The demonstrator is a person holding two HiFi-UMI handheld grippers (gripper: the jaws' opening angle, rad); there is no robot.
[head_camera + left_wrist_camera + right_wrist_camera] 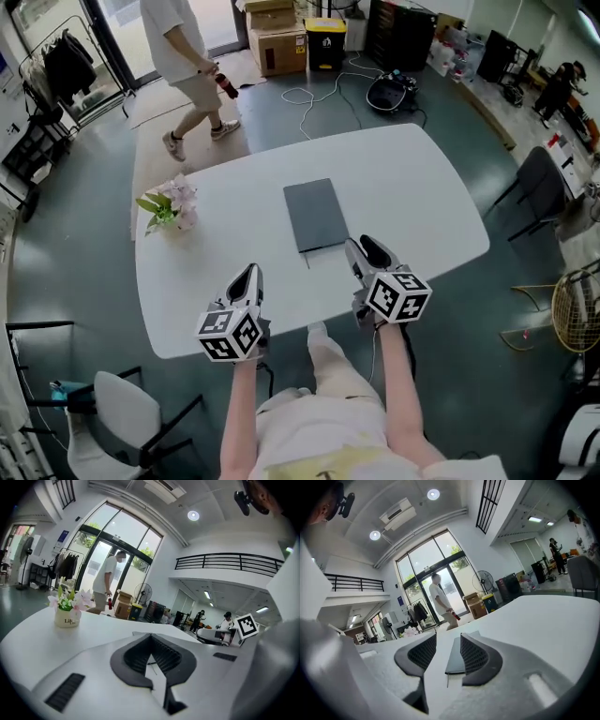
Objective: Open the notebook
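Note:
A closed grey notebook (pixel 315 214) lies flat in the middle of the white table (pixel 422 178). My right gripper (pixel 366 253) hovers just off the notebook's near right corner, open and holding nothing. In the right gripper view the notebook (pixel 456 660) shows in the gap of the right gripper (pixel 448 637), close ahead. My left gripper (pixel 246 279) is near the table's front edge, left of the notebook and apart from it. The left gripper (pixel 151 634) is shut, its tips meeting with nothing held.
A small pot of flowers (pixel 169 208) stands at the table's left side. A person (pixel 187 66) walks on the floor beyond the table. Chairs stand at the right (pixel 539 187) and near left (pixel 122 412). Cardboard boxes (pixel 277 42) and cables (pixel 319 94) are further back.

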